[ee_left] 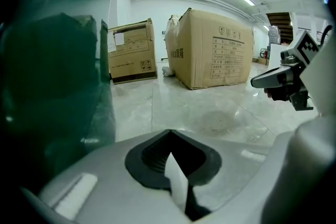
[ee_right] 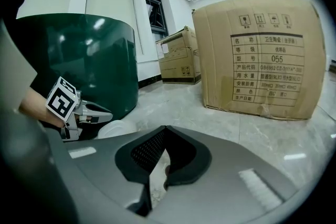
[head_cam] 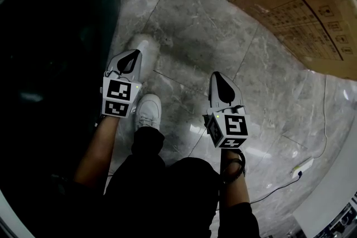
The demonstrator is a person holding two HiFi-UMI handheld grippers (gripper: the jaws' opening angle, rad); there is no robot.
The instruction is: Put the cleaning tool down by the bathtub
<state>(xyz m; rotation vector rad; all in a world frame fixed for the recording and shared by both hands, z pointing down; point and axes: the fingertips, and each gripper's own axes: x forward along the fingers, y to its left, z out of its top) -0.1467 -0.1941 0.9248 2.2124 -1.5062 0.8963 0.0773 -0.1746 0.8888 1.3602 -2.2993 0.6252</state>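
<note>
Left tool (ee_left: 169, 135) is pinched shut, nothing in it. Right tool (ee_right: 164, 131) is shut and empty too. Both are held out forward, side by side, on bent forearms over the marble floor (head_cam: 189, 25). The dark green bathtub (head_cam: 50, 36) is just left of the left tool. A pale shape (head_cam: 144, 44) lies beside it, too blurred to name. There's a big cardboard box (head_cam: 301, 3) ahead right.

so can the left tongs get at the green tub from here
Likely yes: the left tongs hang shut and empty right beside the dark green tub, and nothing shows between them but a strip of bare marble floor.
</note>
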